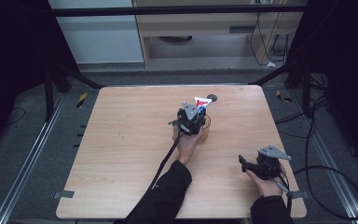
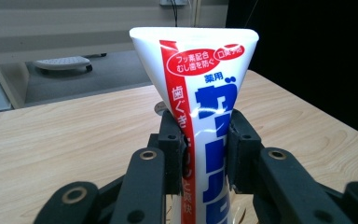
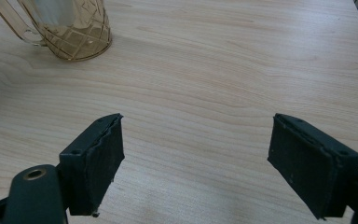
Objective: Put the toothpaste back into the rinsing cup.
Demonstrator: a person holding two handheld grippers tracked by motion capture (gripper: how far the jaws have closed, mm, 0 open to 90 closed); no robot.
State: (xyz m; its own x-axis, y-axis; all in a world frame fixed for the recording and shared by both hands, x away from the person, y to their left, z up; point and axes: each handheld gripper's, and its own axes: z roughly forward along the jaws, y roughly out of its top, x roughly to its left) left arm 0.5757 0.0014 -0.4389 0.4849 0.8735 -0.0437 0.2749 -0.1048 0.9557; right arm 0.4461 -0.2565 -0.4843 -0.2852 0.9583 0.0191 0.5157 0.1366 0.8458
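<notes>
left tool (image 2: 206,140) pinching toothpaste tube (image 2: 200,88) | tube upright, flat crimped end up | right tool (image 3: 196,163) spread wide

Toothpaste tube (image 2: 200,93) — Japanese print: 薬用, 歯ぐき, むし歯を防ぐ.

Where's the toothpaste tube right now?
The toothpaste tube is clamped upright in the left tool, right of the table's middle, over the amber glass mug.
</notes>
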